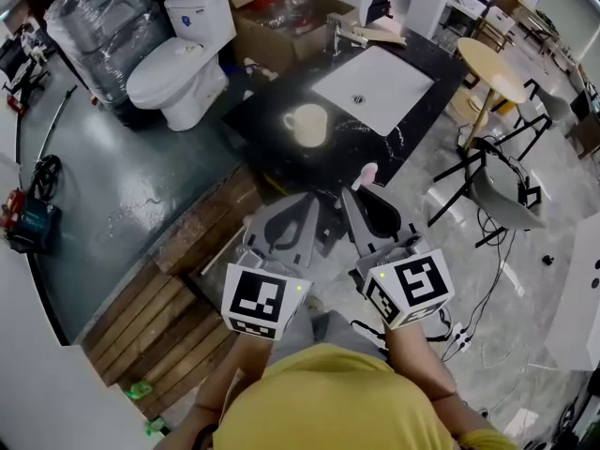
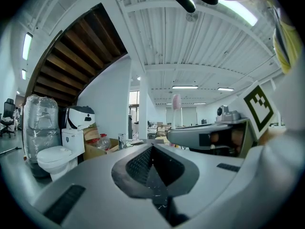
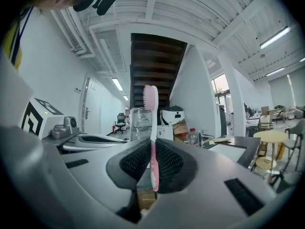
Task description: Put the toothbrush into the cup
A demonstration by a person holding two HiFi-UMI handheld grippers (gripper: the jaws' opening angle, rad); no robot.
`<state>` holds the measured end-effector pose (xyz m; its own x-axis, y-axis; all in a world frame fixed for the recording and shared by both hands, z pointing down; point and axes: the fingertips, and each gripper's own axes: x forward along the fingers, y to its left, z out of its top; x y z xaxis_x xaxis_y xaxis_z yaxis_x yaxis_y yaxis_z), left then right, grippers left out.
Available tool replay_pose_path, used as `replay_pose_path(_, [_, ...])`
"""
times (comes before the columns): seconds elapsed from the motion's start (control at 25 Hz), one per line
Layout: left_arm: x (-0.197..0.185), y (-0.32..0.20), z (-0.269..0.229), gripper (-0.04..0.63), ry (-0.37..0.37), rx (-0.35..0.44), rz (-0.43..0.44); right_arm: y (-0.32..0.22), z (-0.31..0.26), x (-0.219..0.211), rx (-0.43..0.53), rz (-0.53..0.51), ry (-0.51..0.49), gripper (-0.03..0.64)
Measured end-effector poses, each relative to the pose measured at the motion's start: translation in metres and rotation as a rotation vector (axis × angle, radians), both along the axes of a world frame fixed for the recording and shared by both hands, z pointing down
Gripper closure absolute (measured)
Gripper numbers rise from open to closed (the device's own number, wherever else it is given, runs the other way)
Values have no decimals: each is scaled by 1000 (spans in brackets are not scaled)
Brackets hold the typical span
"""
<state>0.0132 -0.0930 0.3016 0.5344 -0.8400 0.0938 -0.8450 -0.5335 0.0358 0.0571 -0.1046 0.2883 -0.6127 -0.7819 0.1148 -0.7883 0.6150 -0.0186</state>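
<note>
The right gripper is pinching the pink toothbrush by its handle, with the bristle end standing upright above the jaws. The left gripper is travelling beside it, jaws pressed together on nothing. Ahead, the cup is standing on the dark countertop, well apart from the toothbrush and not yet holding it. Pickup is done. Approach and insertion are remaining.

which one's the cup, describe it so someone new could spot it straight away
Find the black marbled counter beside the white toilet, with a white square sink set into it. The cup stands on the black surface at that sink's lower left in the head view. It is the only cream, round, handled thing there.
</note>
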Motion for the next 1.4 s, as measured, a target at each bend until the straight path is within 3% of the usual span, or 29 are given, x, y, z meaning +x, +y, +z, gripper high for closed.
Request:
replay_pose_path(0.6, [-19, -93, 9, 586, -17, -31, 11, -96, 2, -22, -7, -14, 0, 574])
replay_pose_path(1.4, [-17, -223, 46, 586, -35, -107, 107, -241, 38, -34, -64, 40, -4, 574])
